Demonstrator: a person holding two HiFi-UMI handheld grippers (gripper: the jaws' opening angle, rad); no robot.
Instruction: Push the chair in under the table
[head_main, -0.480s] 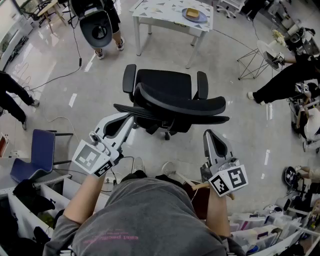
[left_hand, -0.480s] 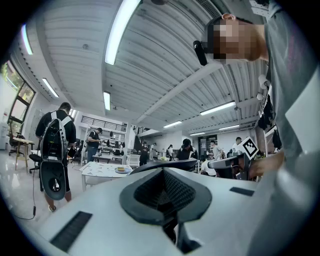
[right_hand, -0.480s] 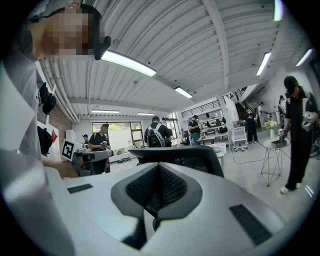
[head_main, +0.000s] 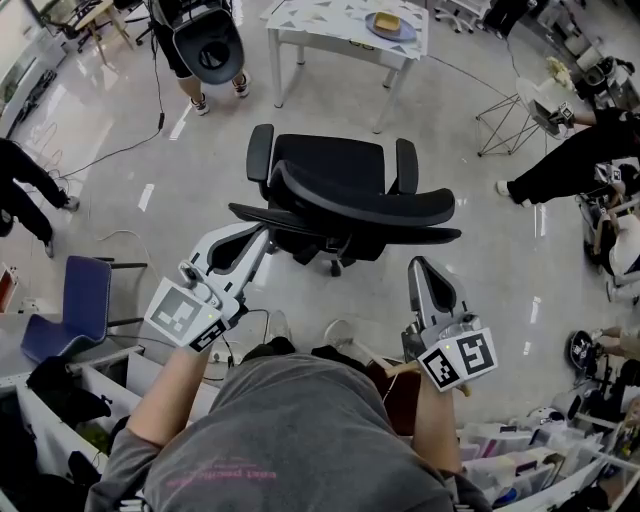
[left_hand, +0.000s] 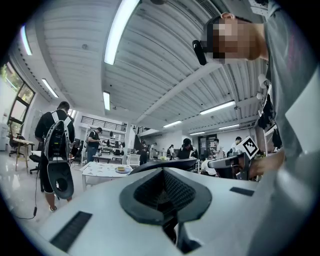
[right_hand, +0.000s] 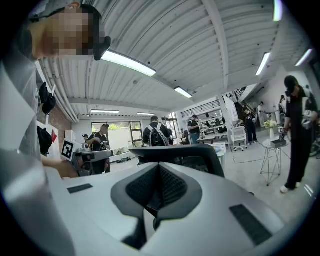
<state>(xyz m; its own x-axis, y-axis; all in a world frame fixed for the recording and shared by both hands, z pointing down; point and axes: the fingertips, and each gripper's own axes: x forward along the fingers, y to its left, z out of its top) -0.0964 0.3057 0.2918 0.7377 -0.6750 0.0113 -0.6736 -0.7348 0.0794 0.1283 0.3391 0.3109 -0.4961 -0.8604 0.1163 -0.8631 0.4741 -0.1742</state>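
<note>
Shiny floor (head_main: 480, 260), chair (head_main: 350, 200), yellow item (head_main: 386, 22) on plate (head_main: 405, 35); left tool (head_main: 258, 240), right tool (head_main: 418, 266) closed, empty.

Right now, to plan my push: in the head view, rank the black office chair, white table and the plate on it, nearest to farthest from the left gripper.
1. Black office chair, directly ahead of left gripper.
2. White table, beyond the chair.
3. Plate, table's far right.

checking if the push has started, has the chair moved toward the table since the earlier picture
No. The chair keeps the same gap to the white table; both slide slightly up the head view together, so only the camera shifted.
</note>
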